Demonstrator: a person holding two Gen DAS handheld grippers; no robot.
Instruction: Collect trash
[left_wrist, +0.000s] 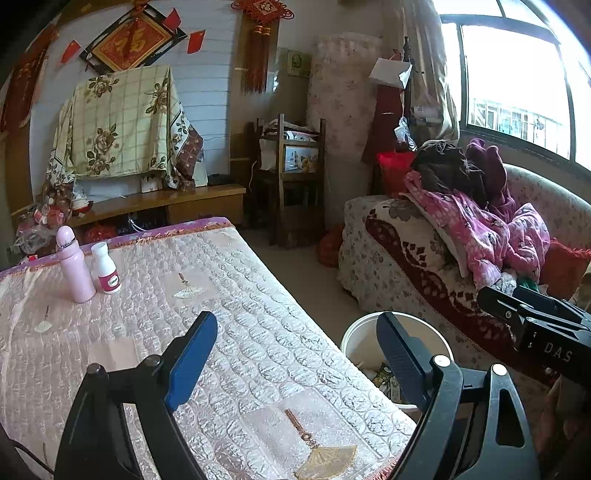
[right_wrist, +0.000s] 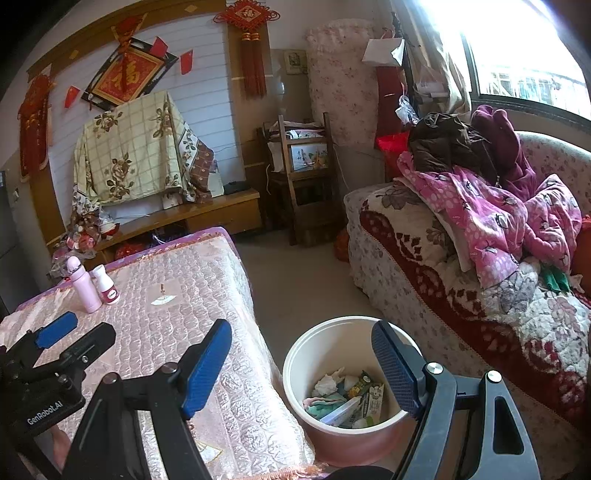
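Counts: two bottles ahead-left of the fingers, one pink bottle and one white bottle, standing just beside each other on one covered table. One bin between and beyond the right gripper's fingers, holding several wrappers and tissues, number unclear. One sofa right of the fingers.

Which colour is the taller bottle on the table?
Pale pink bottle, clearest in the left wrist view.

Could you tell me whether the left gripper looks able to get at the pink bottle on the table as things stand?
Probably yes: the left gripper is open and empty, and nothing lies between it and the pink bottle.
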